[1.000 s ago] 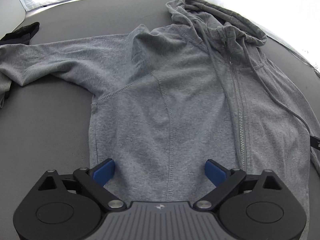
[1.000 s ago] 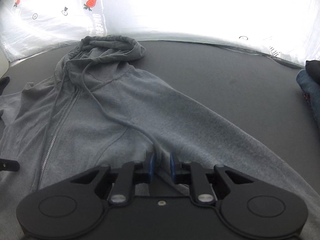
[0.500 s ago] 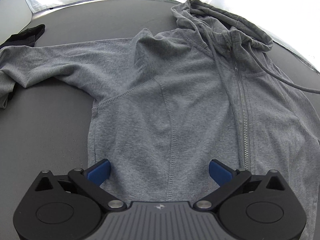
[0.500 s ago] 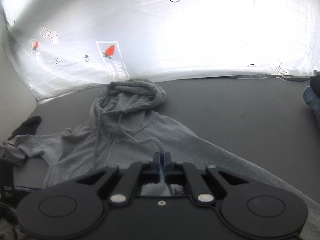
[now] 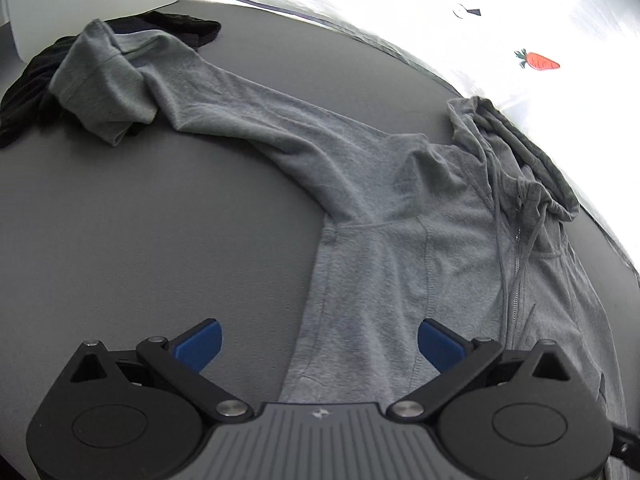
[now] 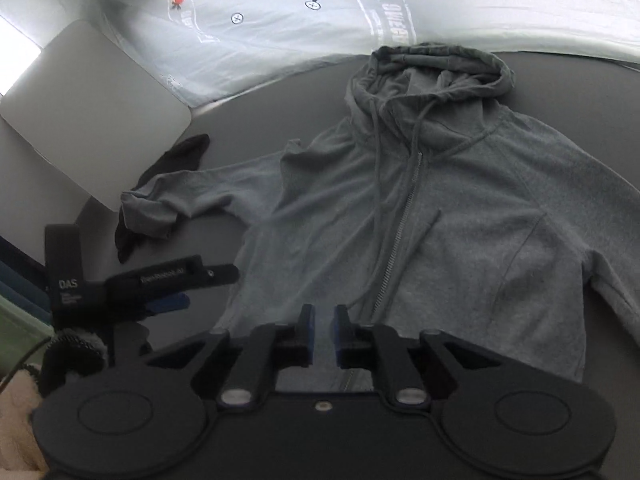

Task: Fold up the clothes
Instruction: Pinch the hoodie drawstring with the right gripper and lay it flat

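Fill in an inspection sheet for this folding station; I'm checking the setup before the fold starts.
Surface: dark grey table, bare left of the garment.
Job's things: grey zip hoodie spread face up, zipped, one sleeve end bunched.
Clutter: black garment under that sleeve end.
Grippers: left gripper open over the hem; right gripper opening, nothing between its fingers.
Cables: thin cable at the lower left edge.
Surroundings: white printed sheet behind the table.
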`<state>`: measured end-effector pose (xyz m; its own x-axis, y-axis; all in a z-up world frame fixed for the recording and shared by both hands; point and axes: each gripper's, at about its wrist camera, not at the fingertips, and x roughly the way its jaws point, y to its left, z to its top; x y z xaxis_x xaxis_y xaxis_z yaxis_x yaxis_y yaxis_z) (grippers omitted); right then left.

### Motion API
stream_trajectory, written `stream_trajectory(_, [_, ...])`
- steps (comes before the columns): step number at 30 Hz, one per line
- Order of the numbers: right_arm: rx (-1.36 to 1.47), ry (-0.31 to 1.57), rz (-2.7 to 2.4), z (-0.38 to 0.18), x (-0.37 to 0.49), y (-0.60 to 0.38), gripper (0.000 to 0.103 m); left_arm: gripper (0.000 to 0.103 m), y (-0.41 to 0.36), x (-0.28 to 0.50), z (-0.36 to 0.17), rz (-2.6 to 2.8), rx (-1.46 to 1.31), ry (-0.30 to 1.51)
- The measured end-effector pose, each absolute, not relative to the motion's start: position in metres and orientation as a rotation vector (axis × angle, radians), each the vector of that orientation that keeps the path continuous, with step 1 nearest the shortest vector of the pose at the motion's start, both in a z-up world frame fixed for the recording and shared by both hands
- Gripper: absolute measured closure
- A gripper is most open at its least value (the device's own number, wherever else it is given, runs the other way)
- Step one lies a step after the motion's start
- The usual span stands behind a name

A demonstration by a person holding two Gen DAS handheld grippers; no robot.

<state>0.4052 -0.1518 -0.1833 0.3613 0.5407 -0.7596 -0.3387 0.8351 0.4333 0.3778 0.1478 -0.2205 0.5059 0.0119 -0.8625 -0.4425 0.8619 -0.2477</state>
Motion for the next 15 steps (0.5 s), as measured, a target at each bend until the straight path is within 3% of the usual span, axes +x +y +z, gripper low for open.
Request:
stream_trajectory(5, [0.193,1.098,0.47,-0.192,0.376,-0.164,0.076,0.0,0.169,0.332,-0.213,0.338,-0.525,0.972])
stream_trajectory(9, [0.196,1.059,0.426,-0.189,0.353,-0.172,0.062,0.0,0.172,0.298,-0.21,0.358,-0.514,0.973])
stream_trajectory(15, [-0.043,1.082,0.412,-0.202,0.323,-0.143,0.054,0.0,0.173,0.257,-0.2,0.396,-0.398,1.004])
